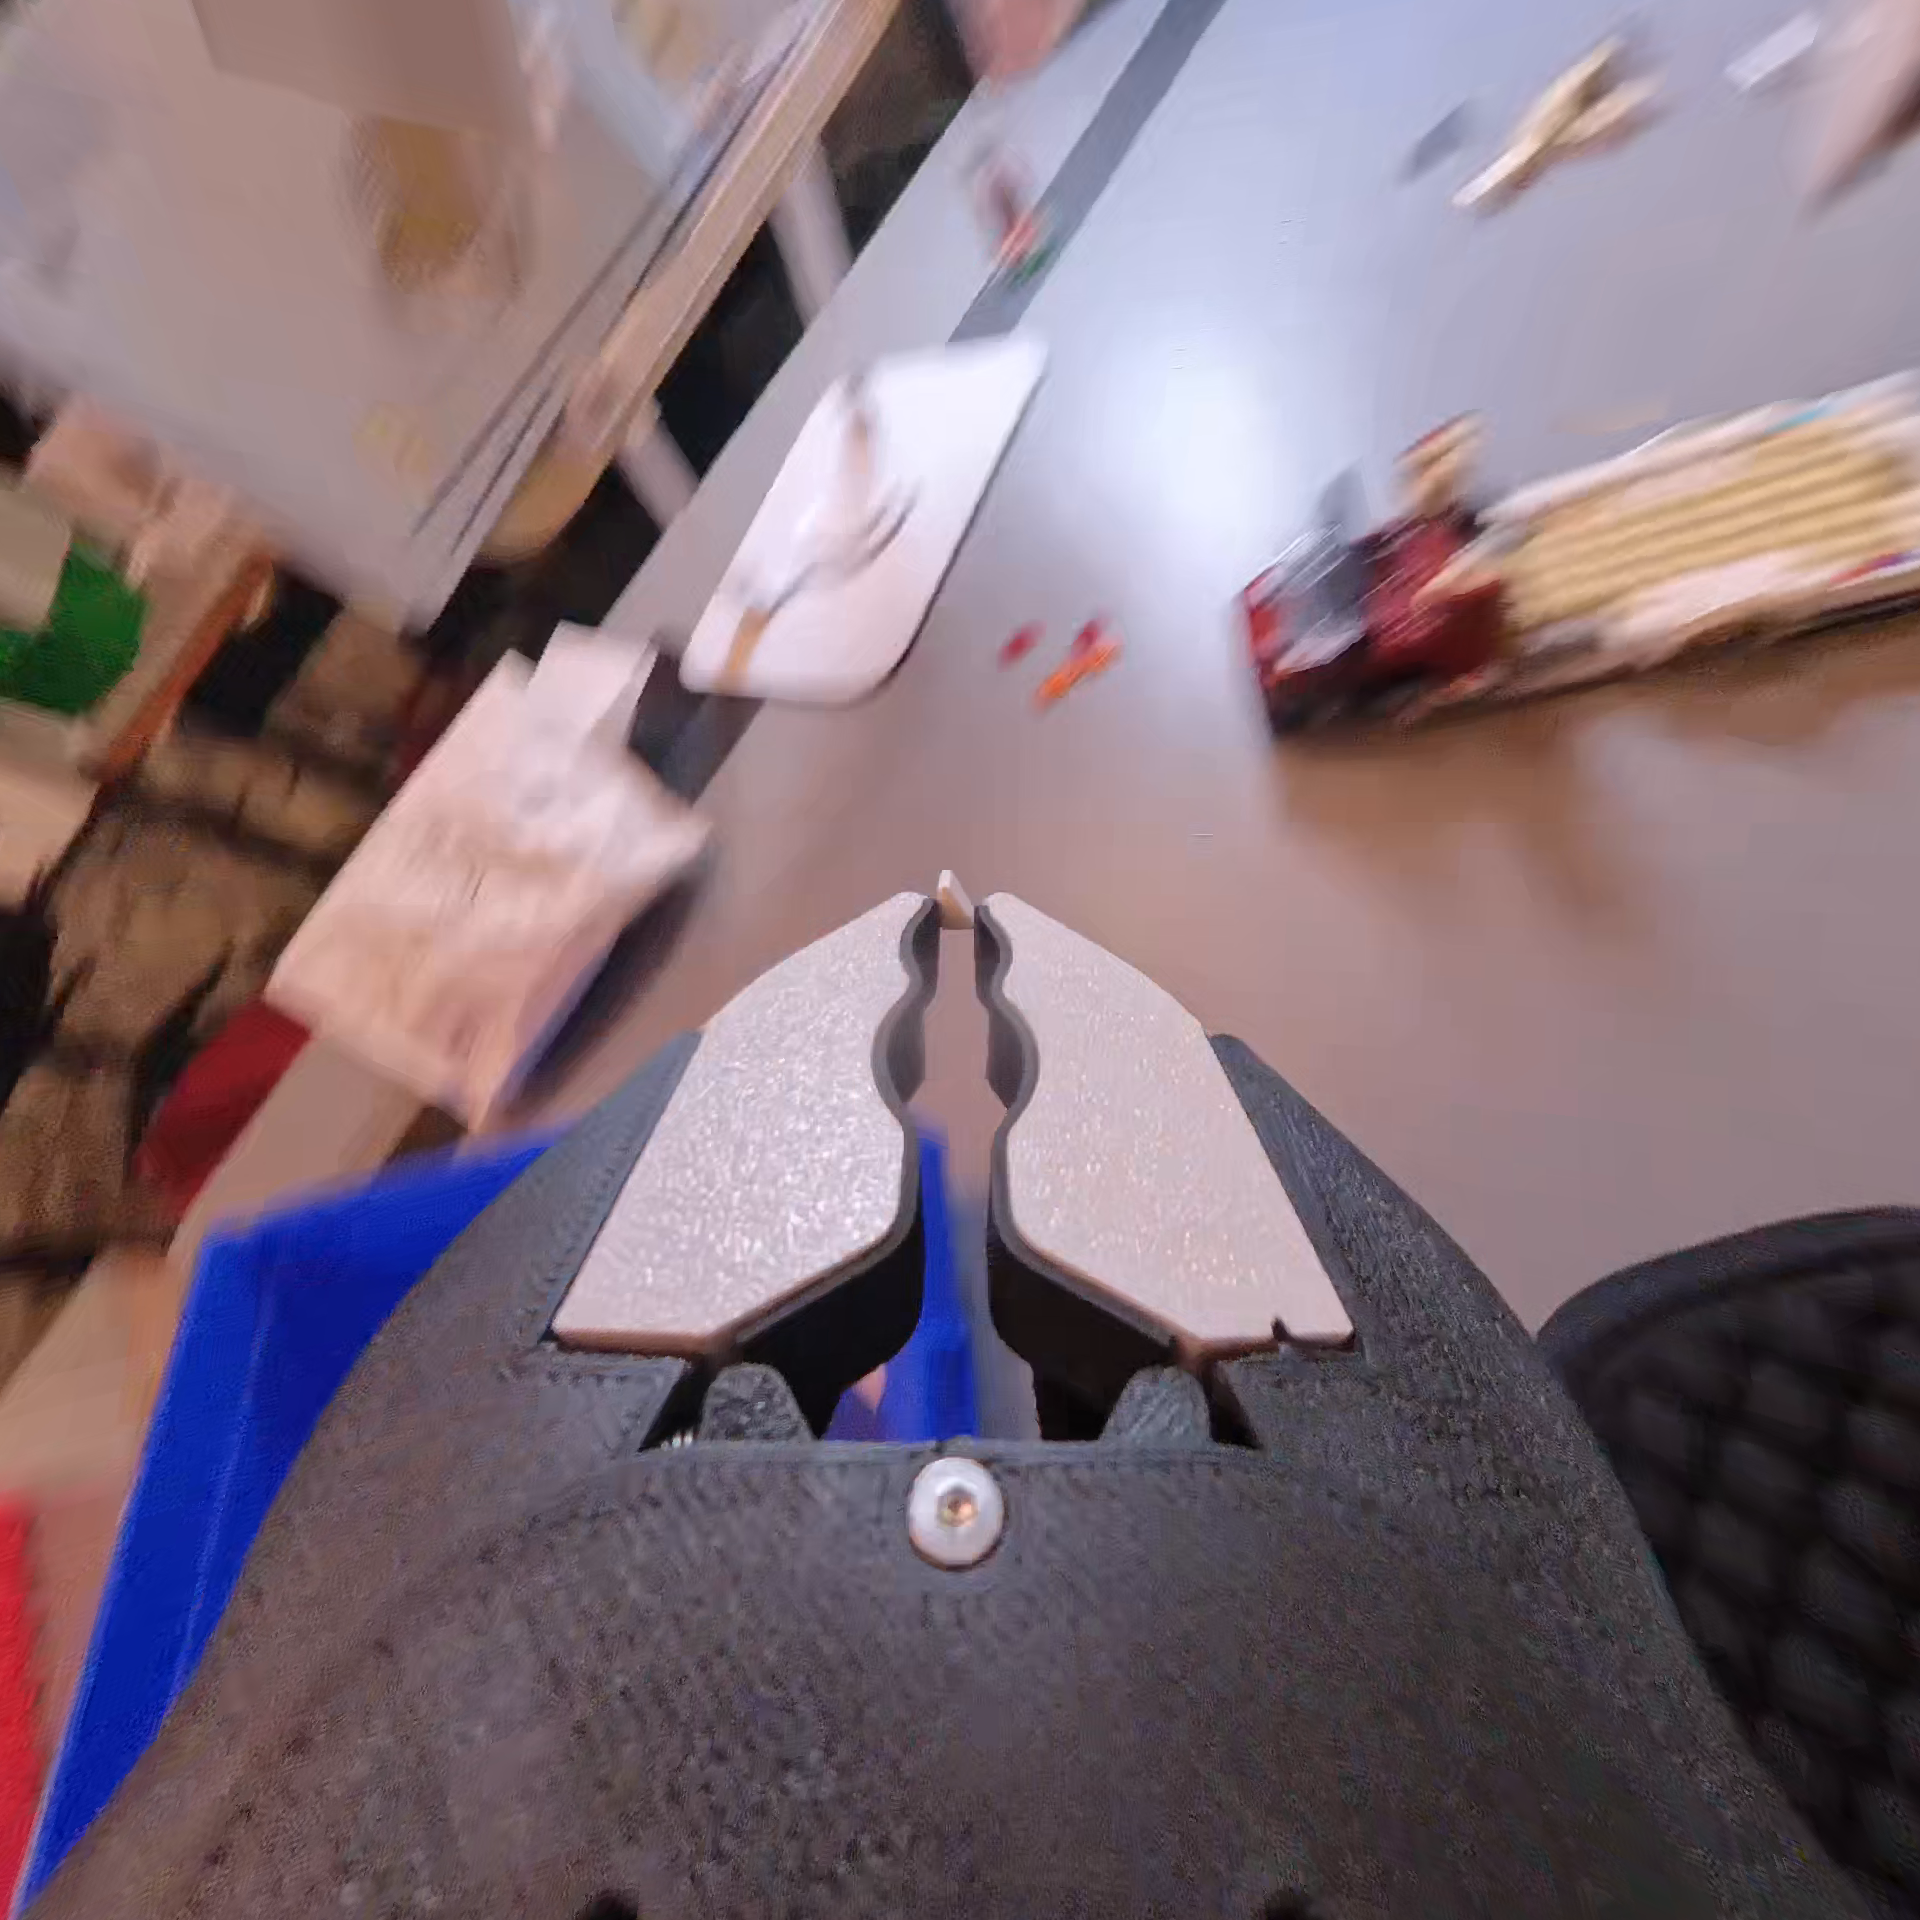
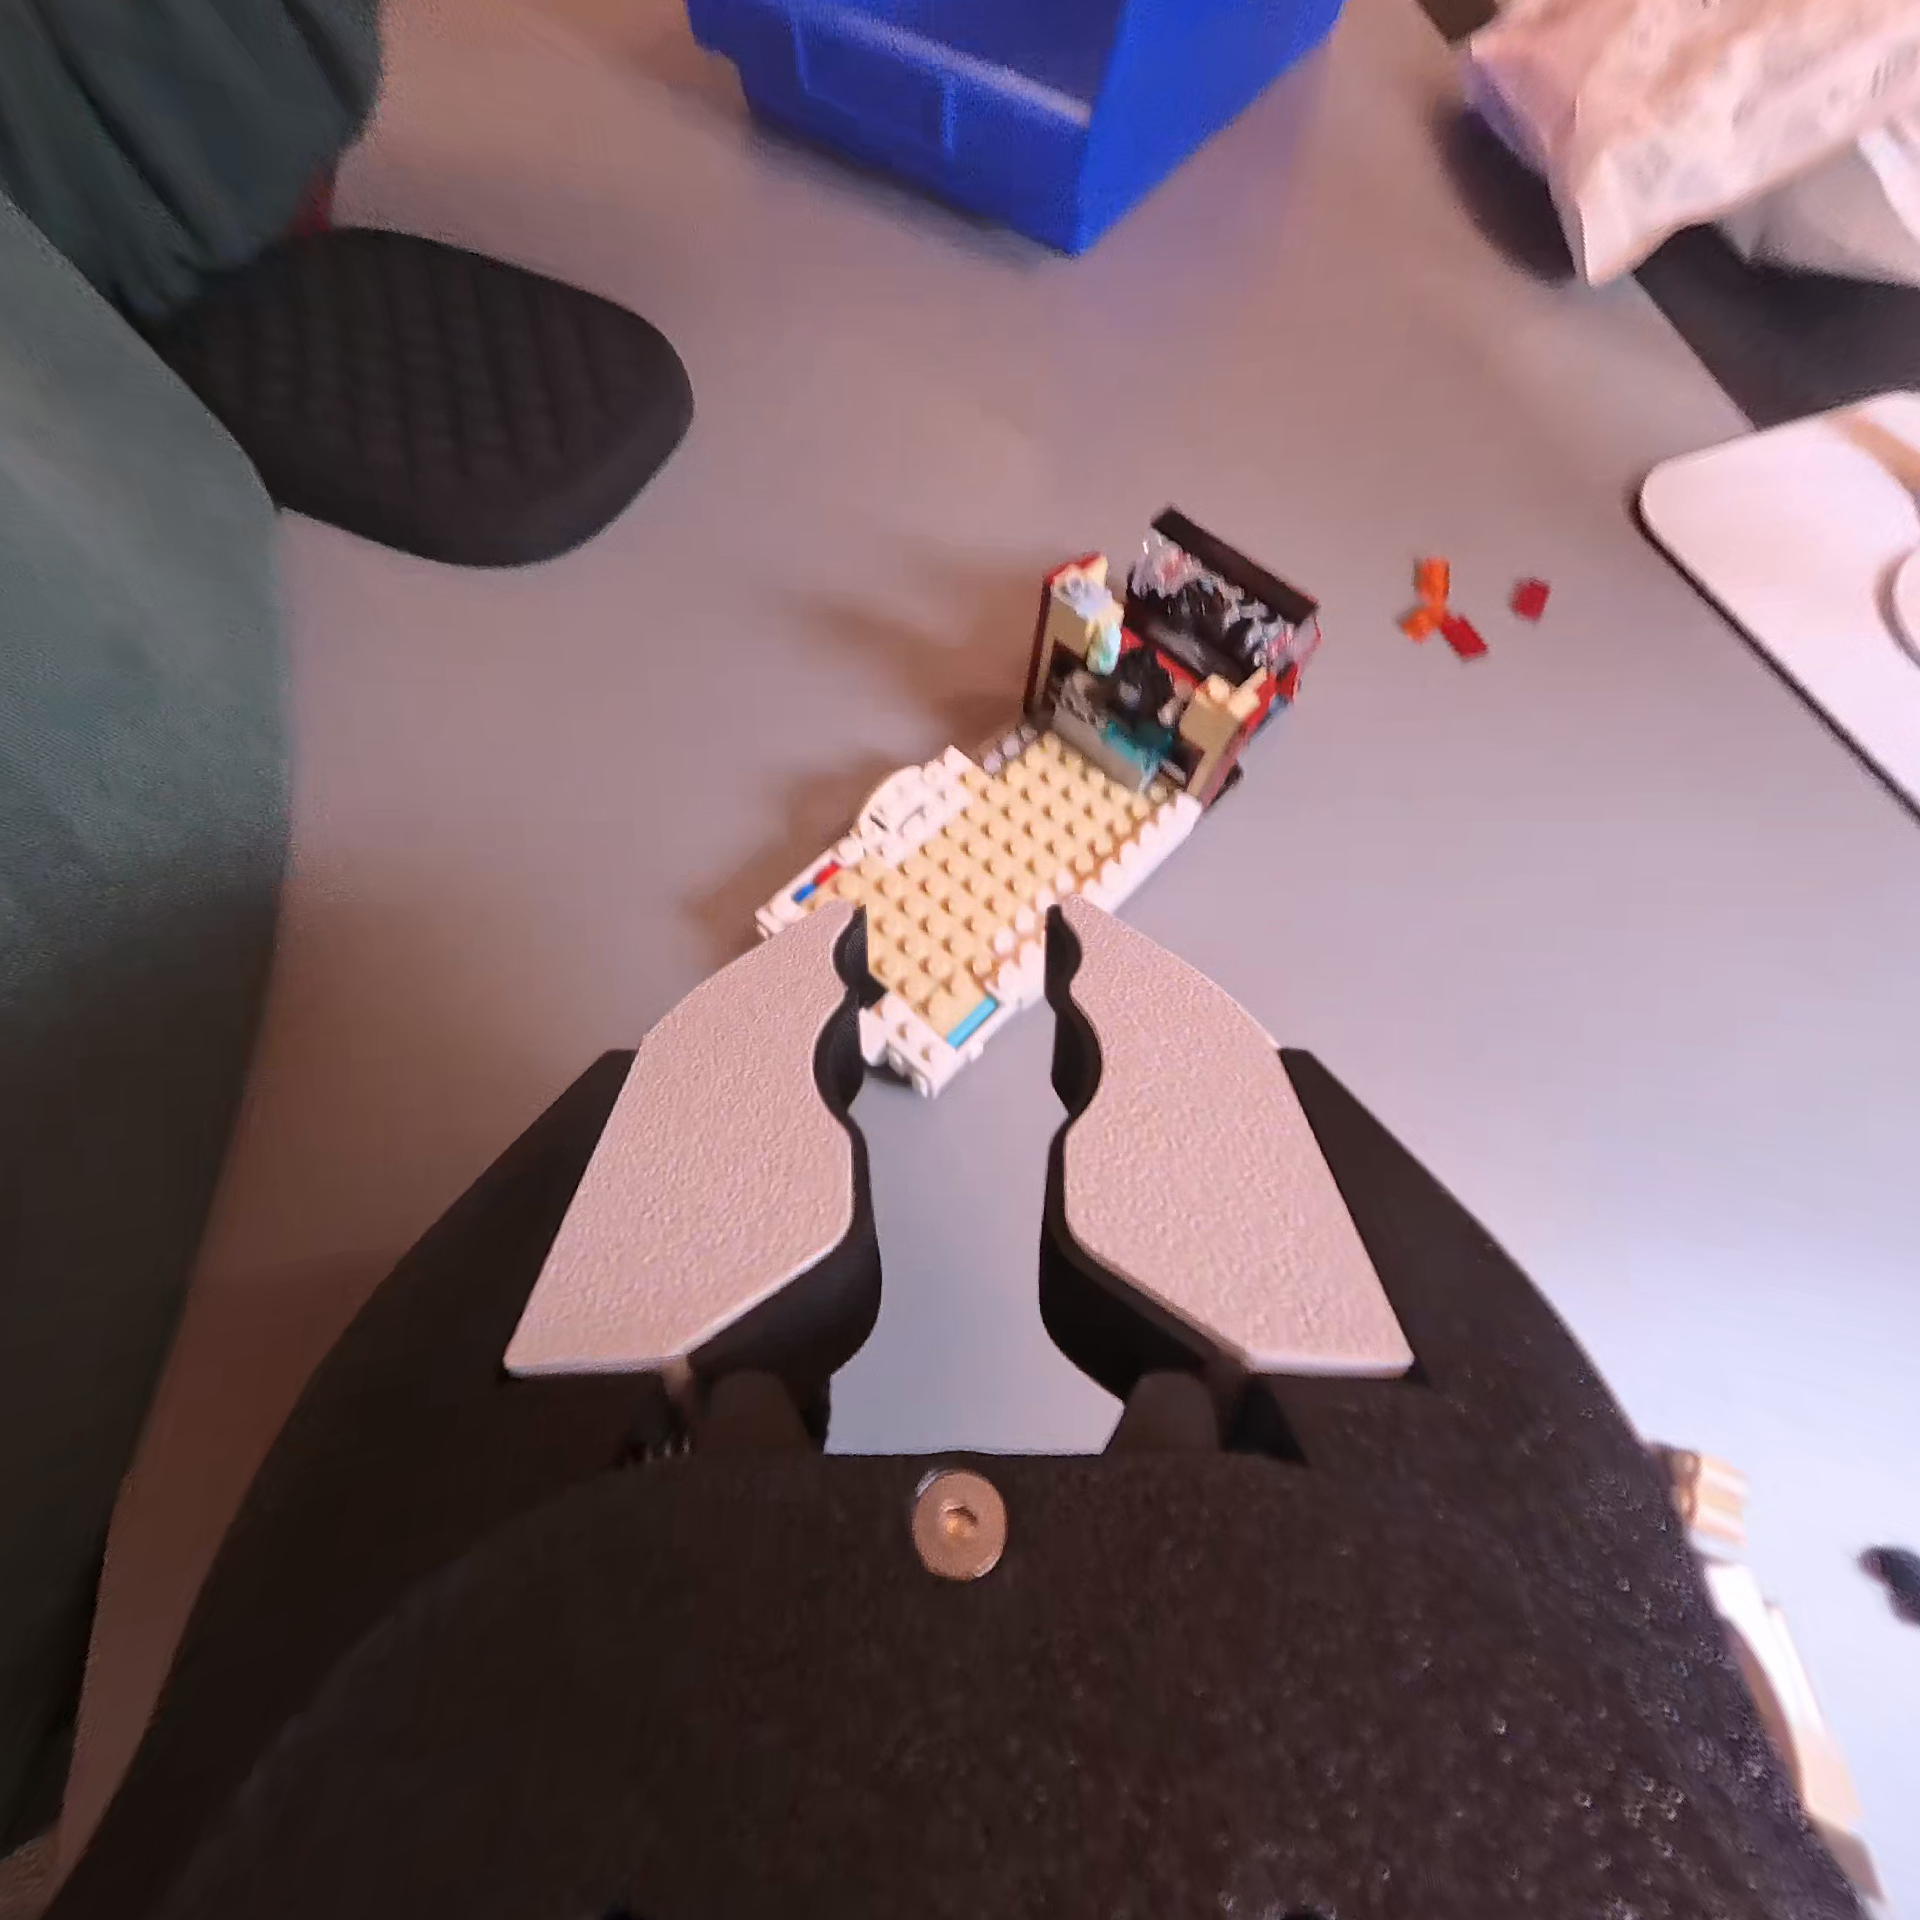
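- Fingertips of the left hand-held gripper (image 1: 957, 920) pinch a tiny tan piece (image 1: 954, 900), raised clear of the surface (image 1: 1351, 883), likely for carrying.
- Right hand-held gripper (image 2: 954, 935) stands apart, holding nothing, just above the near end of a tan-and-white brick model (image 2: 997, 883).
- Beyond it lie loose orange and red bits (image 2: 1455, 618); a blue bin (image 2: 997, 114) is cut off, its surroundings blurred.

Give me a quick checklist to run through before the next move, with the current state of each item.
1. Left tongs grip the small tan piece at the tips: ok.
2. Right tongs open, nothing held: ok.
3. Brick model on the table, tan studded deck free of loose pieces: ok.
4. Right tongs clear of the model: cannot tell.
5. Loose red and orange pieces away from the model: ok.
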Demonstrator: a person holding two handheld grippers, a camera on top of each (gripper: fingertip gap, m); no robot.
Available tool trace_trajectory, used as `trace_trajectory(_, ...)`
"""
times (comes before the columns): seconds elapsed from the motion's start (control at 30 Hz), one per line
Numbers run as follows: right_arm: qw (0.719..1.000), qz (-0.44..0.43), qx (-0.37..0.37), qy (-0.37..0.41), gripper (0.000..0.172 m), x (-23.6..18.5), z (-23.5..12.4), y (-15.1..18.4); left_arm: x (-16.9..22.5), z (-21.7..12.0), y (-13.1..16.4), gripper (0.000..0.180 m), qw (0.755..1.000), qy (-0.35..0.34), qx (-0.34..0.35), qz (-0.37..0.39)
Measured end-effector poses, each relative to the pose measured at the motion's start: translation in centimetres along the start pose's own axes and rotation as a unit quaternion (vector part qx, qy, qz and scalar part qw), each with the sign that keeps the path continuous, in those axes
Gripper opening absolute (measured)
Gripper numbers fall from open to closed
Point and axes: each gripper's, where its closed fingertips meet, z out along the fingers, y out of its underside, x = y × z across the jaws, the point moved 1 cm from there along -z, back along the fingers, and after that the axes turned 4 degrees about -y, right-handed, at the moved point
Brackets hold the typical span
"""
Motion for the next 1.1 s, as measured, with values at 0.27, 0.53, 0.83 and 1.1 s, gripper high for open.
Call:
trace_trajectory(0.27, 1.000, 0.017, -0.021, 0.003, 0.033, 0.2, 1.3, 1.6, -4.2, 0.7, 12.4, 0.062, 0.969, -0.053, -0.203, -0.134)
trace_trajectory(0.53, 0.991, -0.004, 0.039, 0.131, 0.033, 7.0, 0.0, -3.3, -6.4, 1.4, 3.6, 0.058, 0.988, -0.088, 0.023, -0.128)
trace_trajectory(0.83, 0.934, -0.049, 0.042, 0.351, 0.032, 26.7, -0.9, -11.3, -7.3, 11.0, -9.0, 0.029, 0.991, -0.049, 0.104, -0.075)
trace_trajectory(1.1, 0.929, -0.078, -0.042, 0.359, 0.022, 32.3, 1.1, -11.7, -9.6, 23.1, -14.3, 0.028, 0.992, -0.103, 0.034, 0.060)
